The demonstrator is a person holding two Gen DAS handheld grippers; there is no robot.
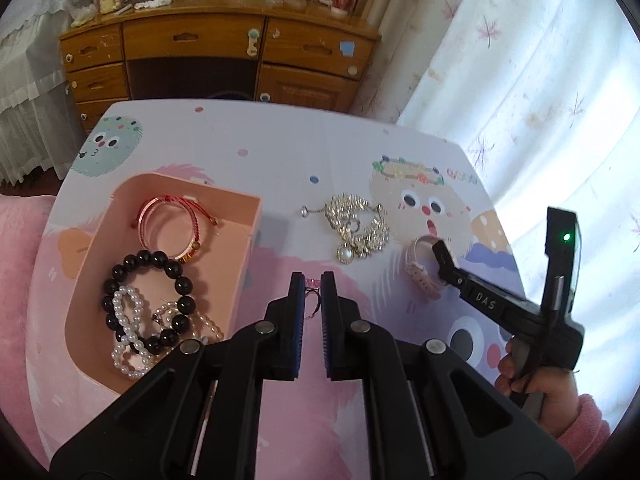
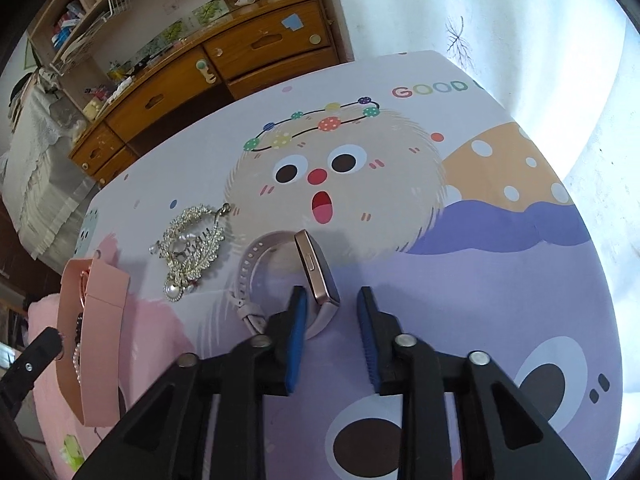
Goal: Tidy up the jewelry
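Left gripper (image 1: 311, 282): closed to a narrow gap around a thin dark ring (image 1: 312, 300) with a pink piece; contact cannot be told.
Right gripper (image 2: 332, 300): held open, the pink watch (image 2: 316, 268) standing partly between the fingers.
Box (image 1: 244, 216): bracelets are kept inside, among them black beads (image 1: 176, 272) and pearls (image 1: 128, 320).
Brooch (image 1: 356, 228): laid on the table (image 1: 280, 152), between box and watch.

Two close downward wrist views, shared table (image 1: 280, 152).
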